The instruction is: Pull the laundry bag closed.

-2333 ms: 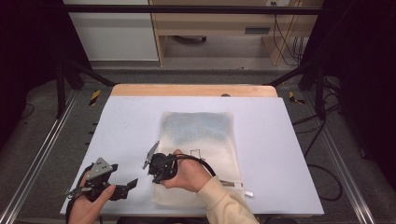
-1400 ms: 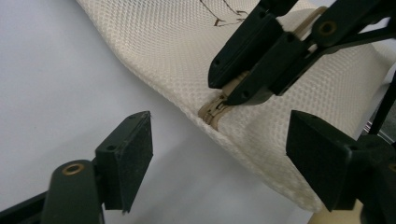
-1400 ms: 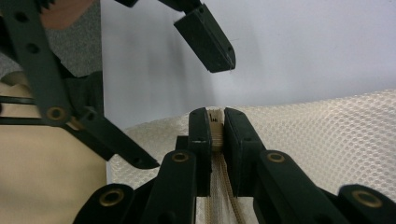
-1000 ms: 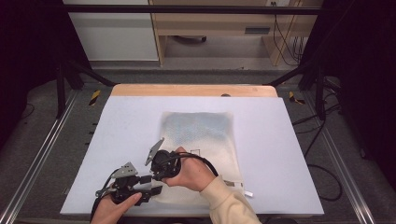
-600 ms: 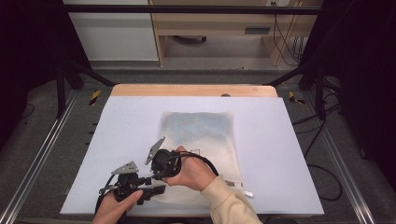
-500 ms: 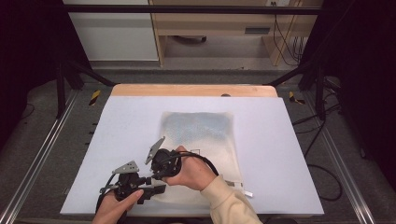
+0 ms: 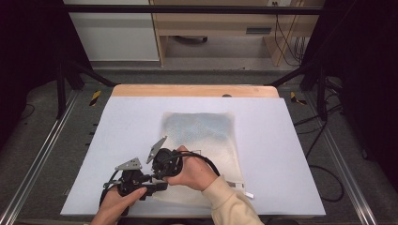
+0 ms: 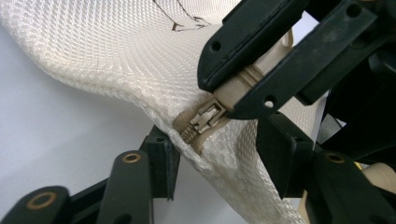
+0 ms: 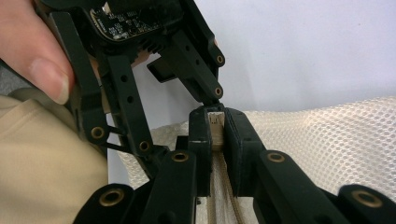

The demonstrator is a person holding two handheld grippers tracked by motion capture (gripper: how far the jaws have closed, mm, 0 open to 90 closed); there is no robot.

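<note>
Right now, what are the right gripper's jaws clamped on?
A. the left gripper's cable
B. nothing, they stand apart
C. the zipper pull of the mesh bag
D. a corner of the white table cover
C: in the left gripper view the right gripper pinches the beige zipper pull at the edge of the mesh bag.

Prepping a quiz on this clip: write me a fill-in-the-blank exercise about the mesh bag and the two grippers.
1. The right gripper is shut on the bag's ____.
2. The mesh bag lies on a ____ table.
3. The left gripper has its jaws on either side of the bag's ____, pads not yet pressing; they have just been closing.

Missing words: zipper pull; white; edge
</note>
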